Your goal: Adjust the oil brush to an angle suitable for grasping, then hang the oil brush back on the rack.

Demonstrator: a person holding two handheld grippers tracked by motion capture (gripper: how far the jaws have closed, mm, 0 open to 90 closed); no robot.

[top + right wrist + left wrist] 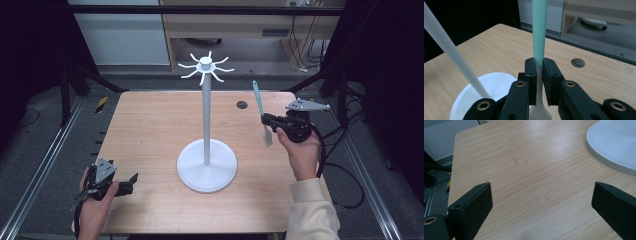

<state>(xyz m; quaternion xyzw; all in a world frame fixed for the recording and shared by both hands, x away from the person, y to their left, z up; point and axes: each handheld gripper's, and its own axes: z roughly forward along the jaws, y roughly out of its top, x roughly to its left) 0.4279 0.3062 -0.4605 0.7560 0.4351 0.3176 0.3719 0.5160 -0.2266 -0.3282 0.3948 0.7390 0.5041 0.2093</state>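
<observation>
A white hook stand (206, 125) rises from a round base (207, 166) at the table's middle, with curved hooks (206, 67) spreading from its top. My right gripper (268, 120) is held above the table's right side, shut on a spatula (261, 112) with a teal handle pointing up and a white blade hanging down. In the right gripper view the jaws pinch the spatula (539, 37) where teal meets white, and the stand's pole (451, 55) slants at left. My left gripper (131, 181) rests open near the front left edge, with nothing between its fingers (471, 205).
The wooden table (150, 130) has a dark round hole (242, 104) at its back right. The stand's base (614, 145) lies close to the right of the left gripper. Metal rails and cables run along both sides of the table.
</observation>
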